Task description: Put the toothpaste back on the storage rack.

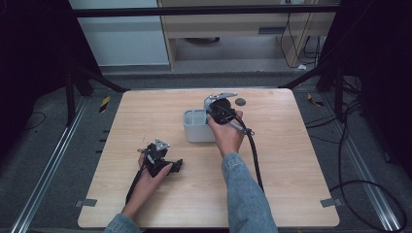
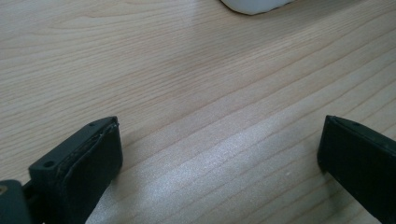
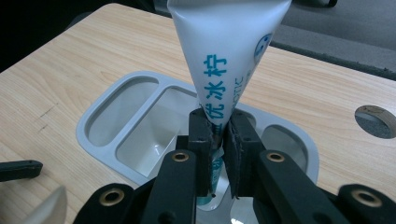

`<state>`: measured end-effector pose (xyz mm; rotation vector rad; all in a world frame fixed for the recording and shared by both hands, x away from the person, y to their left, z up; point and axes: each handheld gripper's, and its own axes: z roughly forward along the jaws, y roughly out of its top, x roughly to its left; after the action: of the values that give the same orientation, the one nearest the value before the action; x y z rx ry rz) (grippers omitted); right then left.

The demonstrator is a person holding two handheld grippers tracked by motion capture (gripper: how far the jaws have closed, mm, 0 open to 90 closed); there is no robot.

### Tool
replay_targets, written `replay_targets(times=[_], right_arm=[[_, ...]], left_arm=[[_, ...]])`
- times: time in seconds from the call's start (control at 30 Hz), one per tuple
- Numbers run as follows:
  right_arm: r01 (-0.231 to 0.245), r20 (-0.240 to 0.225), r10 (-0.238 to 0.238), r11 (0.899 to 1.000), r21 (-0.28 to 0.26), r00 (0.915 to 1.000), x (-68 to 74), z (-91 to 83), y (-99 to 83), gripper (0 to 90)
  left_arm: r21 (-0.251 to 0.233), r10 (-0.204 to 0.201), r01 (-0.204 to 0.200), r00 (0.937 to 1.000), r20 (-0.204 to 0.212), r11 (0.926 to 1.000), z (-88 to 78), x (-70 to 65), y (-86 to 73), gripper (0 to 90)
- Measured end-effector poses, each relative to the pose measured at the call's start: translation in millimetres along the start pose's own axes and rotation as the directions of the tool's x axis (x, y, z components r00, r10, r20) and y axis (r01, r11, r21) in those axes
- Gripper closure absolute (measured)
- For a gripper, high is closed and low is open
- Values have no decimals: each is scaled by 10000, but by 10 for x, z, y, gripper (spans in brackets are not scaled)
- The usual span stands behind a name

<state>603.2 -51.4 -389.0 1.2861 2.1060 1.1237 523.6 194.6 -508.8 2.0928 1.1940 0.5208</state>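
Note:
My right gripper [image 3: 219,126] is shut on a white tube [image 3: 224,42] with blue lettering. The tube stands with its wide crimped end up and its lower end down inside a grey holder [image 3: 93,119] with several compartments. In the high view the right gripper [image 1: 219,110] hangs over the right side of the holder [image 1: 194,128] at the table's middle. My left gripper [image 1: 176,166] rests on the table near the front left, pointing right. Its jaws stand wide apart over bare wood [image 2: 219,140], with nothing between them. A corner of the holder [image 2: 254,5] shows beyond them.
The wooden table [image 1: 291,165] has a round cable hole [image 1: 240,101] just behind the holder, seen also as the hole [image 3: 376,120] at right. A black cable [image 1: 255,155] trails from the right gripper toward the front edge. Dark stands flank the table.

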Motion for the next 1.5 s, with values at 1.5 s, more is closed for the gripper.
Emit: replay_targets(times=[1.5], right_arm=[[188,408,-187,9998,-26,9990,-87,-148,-1,812]], left_arm=[[1,3,-3,10000,1,10000,0,0,0,0]])
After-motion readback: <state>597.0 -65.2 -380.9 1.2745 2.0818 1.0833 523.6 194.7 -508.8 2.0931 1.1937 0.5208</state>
